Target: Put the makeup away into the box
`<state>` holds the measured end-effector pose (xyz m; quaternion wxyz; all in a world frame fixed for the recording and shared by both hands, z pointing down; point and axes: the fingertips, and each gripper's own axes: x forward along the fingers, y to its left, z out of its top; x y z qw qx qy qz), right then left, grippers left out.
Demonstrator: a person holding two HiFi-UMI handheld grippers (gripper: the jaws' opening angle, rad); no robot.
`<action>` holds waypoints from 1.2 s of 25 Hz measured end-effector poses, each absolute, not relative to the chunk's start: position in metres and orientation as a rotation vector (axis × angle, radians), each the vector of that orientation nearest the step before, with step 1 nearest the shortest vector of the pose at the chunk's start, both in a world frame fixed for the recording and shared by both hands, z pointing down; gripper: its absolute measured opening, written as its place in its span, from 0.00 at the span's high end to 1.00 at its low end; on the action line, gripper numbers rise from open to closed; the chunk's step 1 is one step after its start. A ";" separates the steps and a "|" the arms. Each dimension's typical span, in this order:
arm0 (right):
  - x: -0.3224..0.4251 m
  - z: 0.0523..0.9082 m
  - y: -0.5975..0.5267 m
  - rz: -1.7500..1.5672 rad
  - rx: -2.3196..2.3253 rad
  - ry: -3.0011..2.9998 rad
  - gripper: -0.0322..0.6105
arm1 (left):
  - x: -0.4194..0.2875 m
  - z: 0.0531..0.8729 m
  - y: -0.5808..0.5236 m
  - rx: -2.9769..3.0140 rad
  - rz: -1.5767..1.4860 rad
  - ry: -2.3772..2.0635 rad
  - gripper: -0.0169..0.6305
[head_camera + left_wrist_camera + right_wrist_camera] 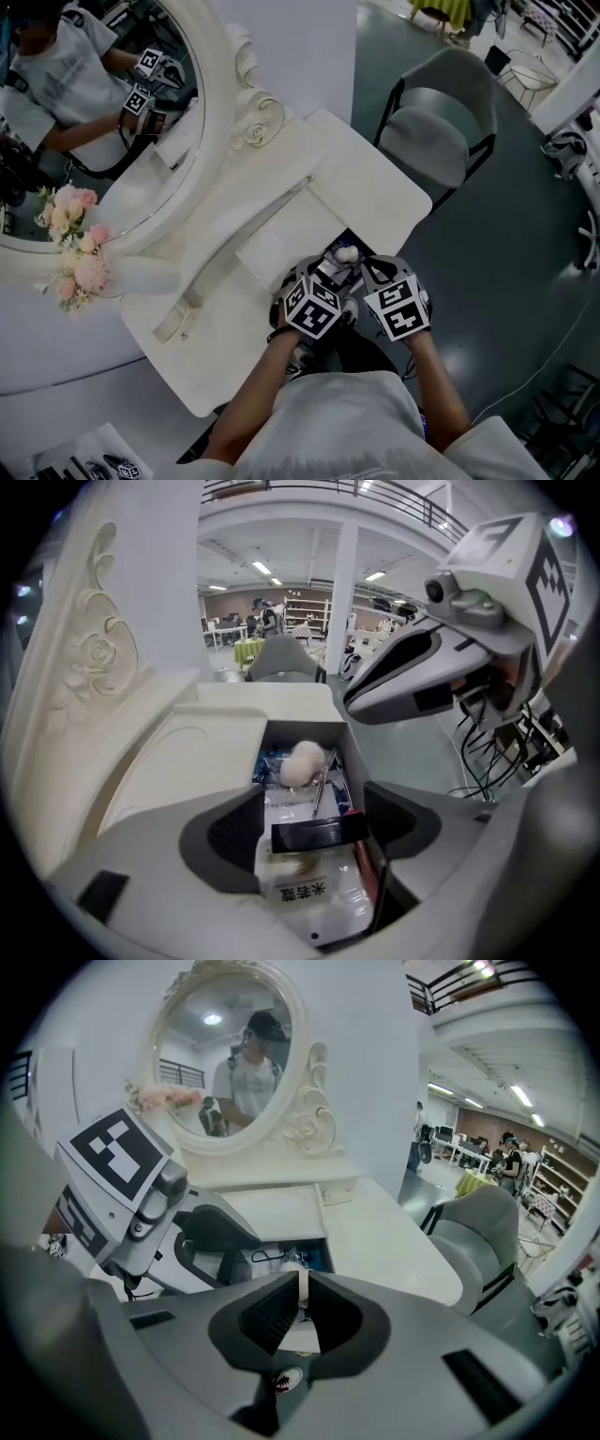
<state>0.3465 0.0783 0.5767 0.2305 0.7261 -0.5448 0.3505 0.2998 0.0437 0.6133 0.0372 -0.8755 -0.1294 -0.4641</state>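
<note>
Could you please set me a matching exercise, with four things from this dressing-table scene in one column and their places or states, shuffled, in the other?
Things:
1. grey padded chair
2. pink and cream flower bouquet
3. white fluffy puff
4. left tongs

Places or states:
A. jaws wide apart, gripping nothing
B. at the far end inside the open box
C. on the dark floor beside the white dressing table
D. at the foot of the oval mirror

Pairs: 1-C, 2-D, 3-B, 4-A.
</note>
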 end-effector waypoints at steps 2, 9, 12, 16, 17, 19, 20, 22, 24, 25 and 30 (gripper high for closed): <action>0.347 0.578 0.079 0.965 1.998 -1.497 0.90 | 0.301 0.613 0.043 -2.699 -1.414 -0.400 0.41; 0.346 0.582 0.087 0.991 1.997 -1.476 0.90 | 0.305 0.613 0.042 -2.712 -1.374 -0.382 0.40; 0.344 0.586 0.089 0.996 2.004 -1.472 0.90 | 0.308 0.616 0.042 -2.685 -1.363 -0.378 0.39; 0.343 0.587 0.094 1.015 2.011 -1.464 0.90 | 0.308 0.614 0.044 -2.656 -1.362 -0.420 0.39; 0.344 0.588 0.095 1.018 2.010 -1.462 0.90 | 0.307 0.614 0.045 -2.651 -1.370 -0.438 0.39; 0.344 0.589 0.098 1.022 2.010 -1.459 0.90 | 0.302 0.613 0.047 -2.645 -1.382 -0.465 0.39; 0.345 0.590 0.099 1.022 2.010 -1.459 0.90 | 0.299 0.612 0.047 -2.641 -1.383 -0.474 0.39; 0.346 0.592 0.100 1.013 2.005 -1.458 0.90 | 0.293 0.609 0.048 -2.629 -1.375 -0.492 0.39; 0.344 0.592 0.100 1.009 2.001 -1.457 0.90 | 0.285 0.608 0.049 -2.608 -1.362 -0.506 0.50; 0.343 0.591 0.099 1.006 2.002 -1.459 0.90 | 0.282 0.608 0.049 -2.597 -1.360 -0.510 0.50; 0.330 0.587 0.095 0.995 2.009 -1.477 0.90 | 0.262 0.610 0.050 -2.533 -1.390 -0.535 0.50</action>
